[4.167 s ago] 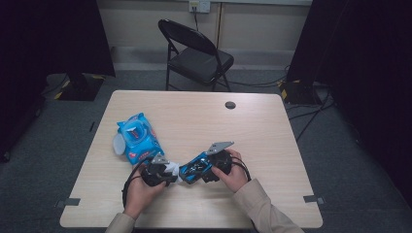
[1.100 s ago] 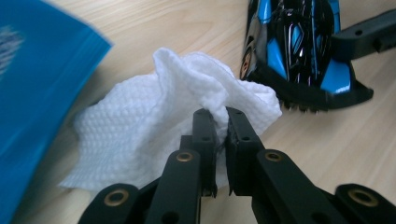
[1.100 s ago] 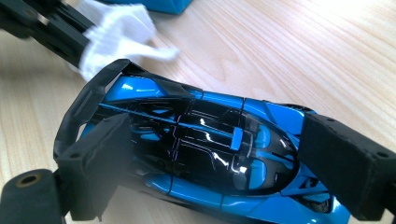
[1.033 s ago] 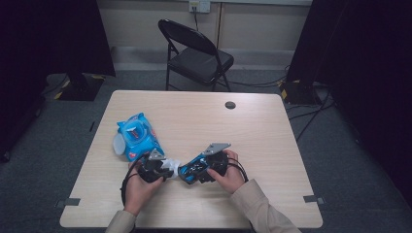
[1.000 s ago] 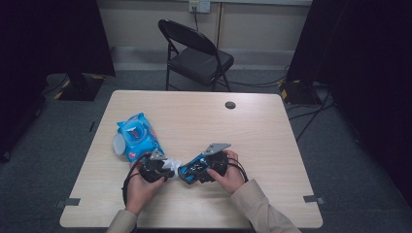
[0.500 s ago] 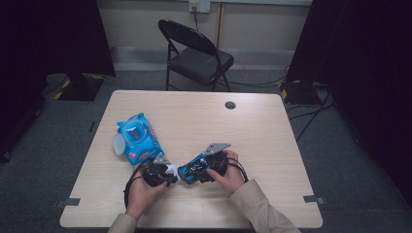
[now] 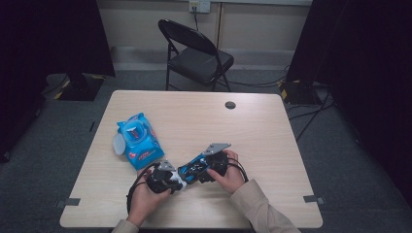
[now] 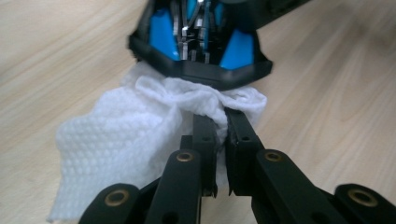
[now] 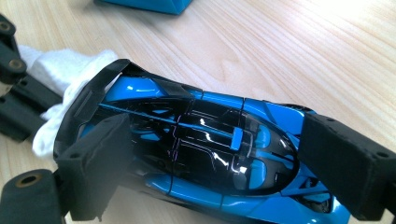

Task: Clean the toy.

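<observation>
A blue and black toy car [image 7: 193,170] lies near the table's front edge, gripped across its body by my right gripper [image 7: 210,167]. In the right gripper view both jaws press on the sides of the car [image 9: 196,144], so the right gripper [image 9: 224,163] is shut on it. My left gripper [image 7: 167,182] is shut on a white wipe [image 8: 140,126]. Its jaws [image 8: 219,116] pinch the crumpled wipe against the end of the car [image 8: 201,42]. The wipe [image 9: 60,70] bunches around that end, with the left gripper [image 9: 18,93] behind it.
A blue pack of wipes [image 7: 138,141] with its white lid flipped open lies left of the hands. A black round grommet [image 7: 230,105] sits in the table's far part. A black folding chair [image 7: 197,53] stands beyond the far edge.
My left gripper has slid a little with the wipe toward the near edge, along the car's end. The right gripper and the car have stayed put.
</observation>
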Tool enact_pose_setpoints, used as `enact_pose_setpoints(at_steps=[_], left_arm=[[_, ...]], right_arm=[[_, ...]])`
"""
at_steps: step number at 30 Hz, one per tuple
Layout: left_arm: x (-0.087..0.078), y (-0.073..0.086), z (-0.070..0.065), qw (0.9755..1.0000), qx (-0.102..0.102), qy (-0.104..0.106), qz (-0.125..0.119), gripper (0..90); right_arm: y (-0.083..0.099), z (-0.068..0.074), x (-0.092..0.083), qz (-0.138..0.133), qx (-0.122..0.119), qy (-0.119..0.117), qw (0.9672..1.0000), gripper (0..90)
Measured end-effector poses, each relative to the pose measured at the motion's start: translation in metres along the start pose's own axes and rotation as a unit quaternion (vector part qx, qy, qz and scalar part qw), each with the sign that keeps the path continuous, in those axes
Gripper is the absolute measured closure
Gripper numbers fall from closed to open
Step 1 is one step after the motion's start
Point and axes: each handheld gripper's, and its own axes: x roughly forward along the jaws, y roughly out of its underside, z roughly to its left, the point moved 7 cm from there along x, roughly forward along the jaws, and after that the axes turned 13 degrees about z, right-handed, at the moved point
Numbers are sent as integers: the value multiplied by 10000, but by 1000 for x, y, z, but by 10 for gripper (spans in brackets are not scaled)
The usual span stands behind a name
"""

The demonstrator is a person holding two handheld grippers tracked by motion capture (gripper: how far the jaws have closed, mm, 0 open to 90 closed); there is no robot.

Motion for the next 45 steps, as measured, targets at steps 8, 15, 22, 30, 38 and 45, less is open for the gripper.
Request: enact_pose_setpoints(at_steps=[8,15,22,30,38,45], left_arm=[[5,-4,-13,9999,85,84,-17,840],[10,-8,-27,9994,198,269,-29,840],[8,-13,-45,9982,446,396,-8,840],[-8,-11,-49,9973,560,480,-11,841],[-27,-9,-40,9979,484,420,-128,844],[-44,-10,-27,9986,376,271,-243,845]], right_arm=[[0,0,0,-1,-3,-3,10000,99],[0,0,0,-2,-6,1,10000,99],[0,0,0,-26,-7,-7,10000,99],[0,0,0,-31,-13,-3,10000,99],[0,0,0,-37,-8,-1,10000,99],[0,1,0,-34,9,-4,10000,99]])
